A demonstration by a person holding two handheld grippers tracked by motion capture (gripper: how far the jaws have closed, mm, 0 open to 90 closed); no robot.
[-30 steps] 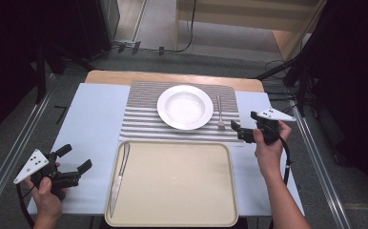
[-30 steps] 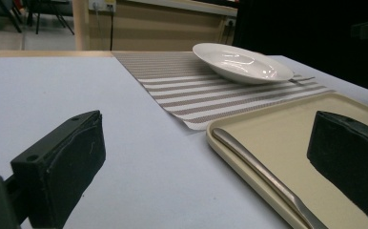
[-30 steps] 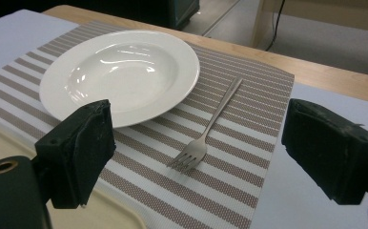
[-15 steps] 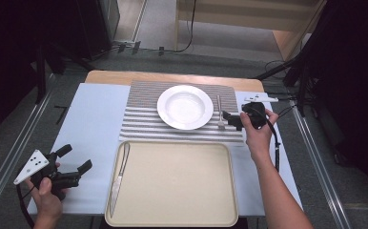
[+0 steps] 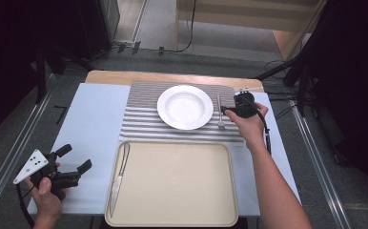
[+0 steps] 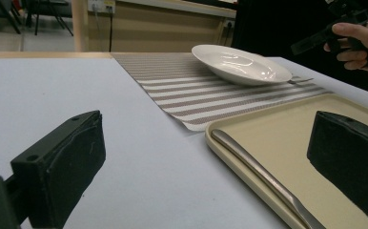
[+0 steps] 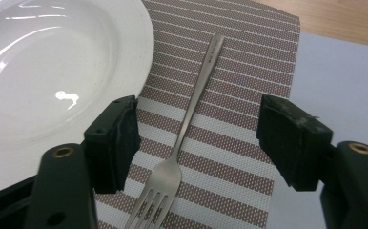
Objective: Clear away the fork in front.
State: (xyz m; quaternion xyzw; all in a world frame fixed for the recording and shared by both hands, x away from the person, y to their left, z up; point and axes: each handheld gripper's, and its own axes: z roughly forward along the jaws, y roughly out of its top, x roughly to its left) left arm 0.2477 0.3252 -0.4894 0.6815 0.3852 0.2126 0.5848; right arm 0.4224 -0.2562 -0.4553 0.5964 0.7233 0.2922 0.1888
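Observation:
A steel fork (image 7: 191, 109) lies on the striped placemat (image 5: 144, 114), just right of the white plate (image 5: 185, 107). My right gripper (image 7: 199, 138) hovers over the fork (image 5: 219, 110), one jaw on each side of its neck. The jaws have just been closing and the pads stand apart from the metal. In the high view that gripper (image 5: 225, 111) points left from the hand. My left gripper (image 5: 75, 158) rests open at the table's near left, with nothing between its jaws. A knife (image 5: 119, 176) lies along the left inside edge of the beige tray (image 5: 230, 191).
The blue-white table top (image 5: 91, 119) spreads left of the placemat. In the left gripper view, the tray's rim (image 6: 220, 143) and the knife (image 6: 258, 167) lie just ahead of the jaws. A cable trails from the right hand.
My right gripper has moved left and slightly down from the table's right edge to the fork, and its jaws have narrowed around it. The left gripper has stayed where it was.

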